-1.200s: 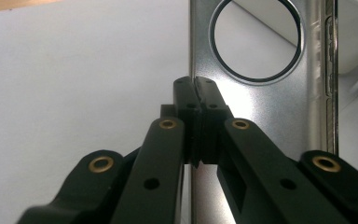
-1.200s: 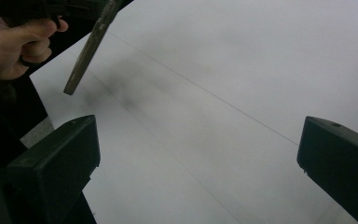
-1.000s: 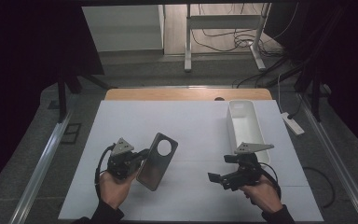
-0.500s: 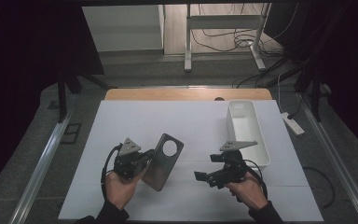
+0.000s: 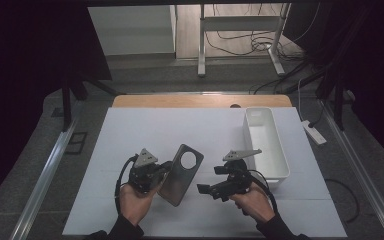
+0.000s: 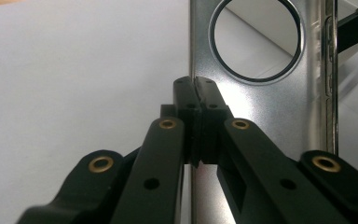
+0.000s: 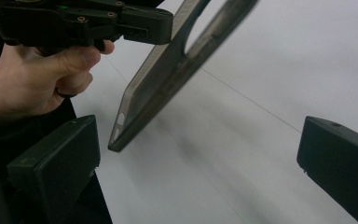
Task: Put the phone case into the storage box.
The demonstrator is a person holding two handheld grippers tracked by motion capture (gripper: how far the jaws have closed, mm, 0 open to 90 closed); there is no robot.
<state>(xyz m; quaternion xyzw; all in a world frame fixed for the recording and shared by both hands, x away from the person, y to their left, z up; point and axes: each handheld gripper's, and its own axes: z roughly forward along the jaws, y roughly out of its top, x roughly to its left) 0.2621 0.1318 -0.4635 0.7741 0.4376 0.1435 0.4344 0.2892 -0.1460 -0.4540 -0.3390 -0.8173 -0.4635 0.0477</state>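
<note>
A thin silver phone back cover (image 5: 180,175) with a round camera hole is held tilted above the white table sheet. My left gripper (image 5: 166,169) is shut on its left edge; in the left gripper view the pads (image 6: 186,93) pinch the cover (image 6: 270,112) just below the hole. My right gripper (image 5: 209,179) stands open just right of the cover, jaws pointing toward it and not touching it. In the right gripper view the cover (image 7: 168,79) slants across the upper middle, the left gripper (image 7: 161,23) clamps its top, and my right gripper (image 7: 200,144) has wide-apart jaws.
A long white bin (image 5: 280,145) stands at the right of the sheet, close behind the right hand. A wooden table edge (image 5: 200,101) runs along the back. A white power strip (image 5: 314,132) lies on the floor at the right.
The right gripper has moved left and a little down, closing in on the cover. The left hand and the cover have shifted slightly right.
</note>
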